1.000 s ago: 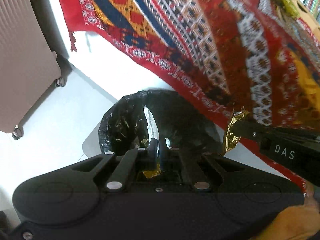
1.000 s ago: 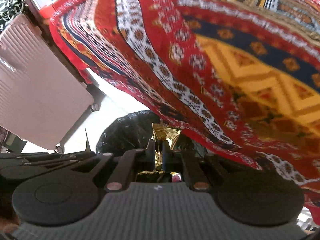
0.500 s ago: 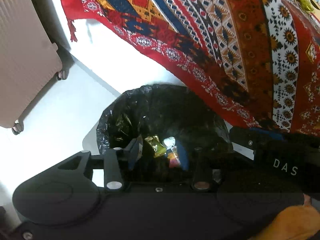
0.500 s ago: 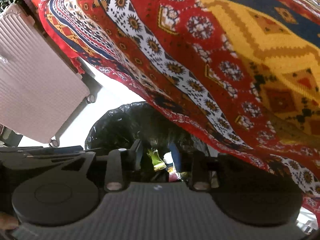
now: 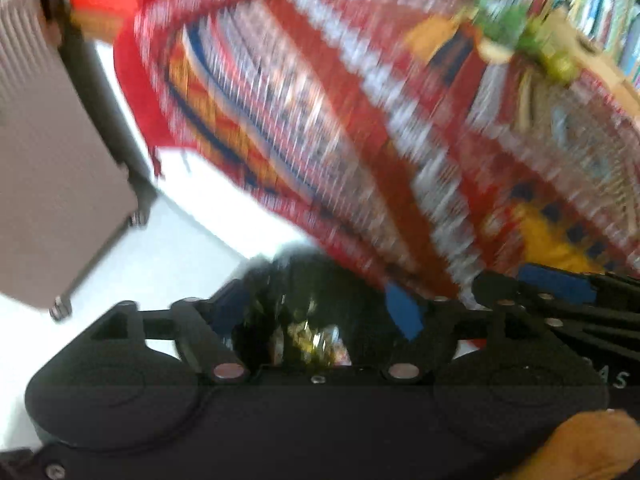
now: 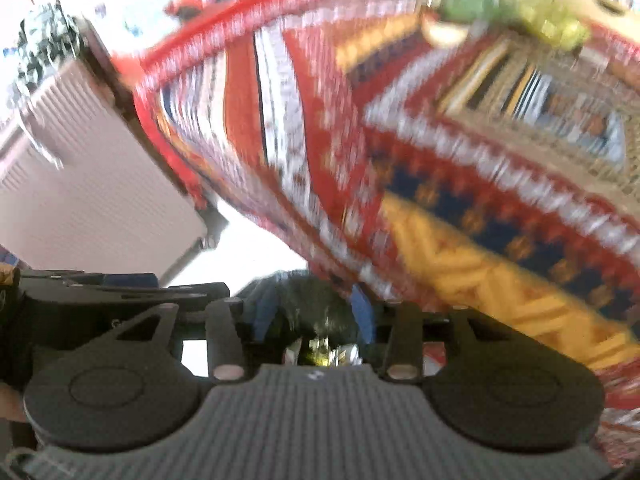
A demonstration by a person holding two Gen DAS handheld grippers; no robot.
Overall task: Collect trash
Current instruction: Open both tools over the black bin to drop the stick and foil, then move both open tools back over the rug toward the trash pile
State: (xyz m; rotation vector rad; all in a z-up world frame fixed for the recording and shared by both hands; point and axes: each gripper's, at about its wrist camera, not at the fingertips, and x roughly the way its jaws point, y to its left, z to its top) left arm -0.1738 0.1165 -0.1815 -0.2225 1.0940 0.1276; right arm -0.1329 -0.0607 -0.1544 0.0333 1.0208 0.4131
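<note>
Both views are motion-blurred. A black trash bag [image 5: 320, 276] sits on the white floor under the table edge, with shiny wrappers [image 5: 316, 340] lying inside it. My left gripper [image 5: 314, 312] hangs above the bag, its jaws opening, blue pads [image 5: 404, 314] wide apart and nothing between them. In the right wrist view the same bag [image 6: 308, 292] and wrappers [image 6: 326, 350] show below my right gripper [image 6: 314, 312], whose jaws are also opening and hold nothing. The two grippers are side by side; the right one's body [image 5: 560, 296] shows at the left view's right edge.
A red patterned cloth [image 5: 360, 120] drapes over the table above the bag. Green bits [image 6: 520, 12] lie at its far edge, near bookshelves. A pink ribbed suitcase [image 5: 52, 160] stands on wheels at the left, with white floor [image 5: 168, 272] between it and the bag.
Both grippers went from shut on golden wrappers to wide apart, and the wrappers now lie in the bag. Both have risen, so more of the tabletop shows.
</note>
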